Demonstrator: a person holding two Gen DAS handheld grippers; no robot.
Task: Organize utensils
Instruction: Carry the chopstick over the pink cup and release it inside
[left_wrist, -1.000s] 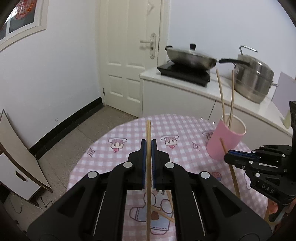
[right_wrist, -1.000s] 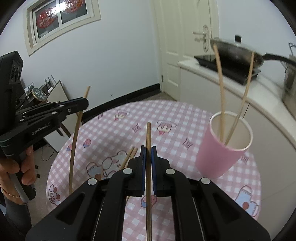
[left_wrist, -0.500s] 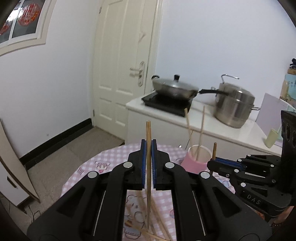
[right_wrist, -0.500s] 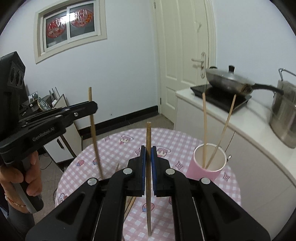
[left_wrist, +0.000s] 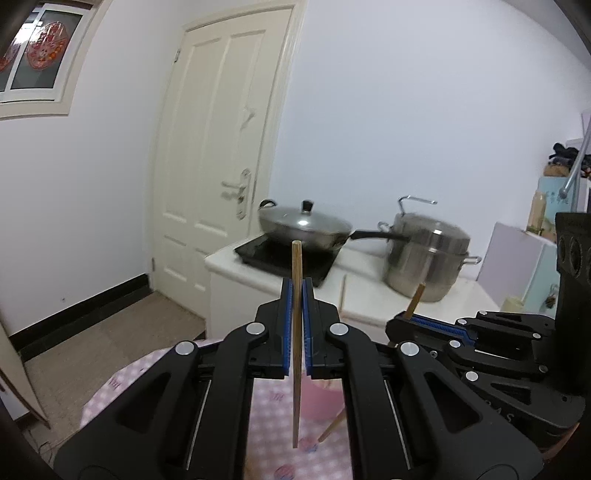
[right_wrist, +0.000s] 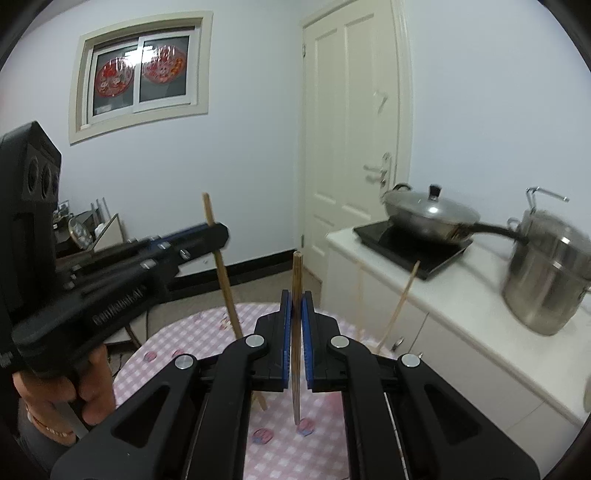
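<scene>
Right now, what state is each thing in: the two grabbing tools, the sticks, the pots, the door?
Left gripper: fingers shut on a chopstick, held upright.
Right gripper: fingers shut on another chopstick, upright.
Pink cup: mostly hidden; chopsticks lean out of it.
Wok: lid on, sitting on the cooktop.
Steel pot: lid on.
Door: closed.
</scene>
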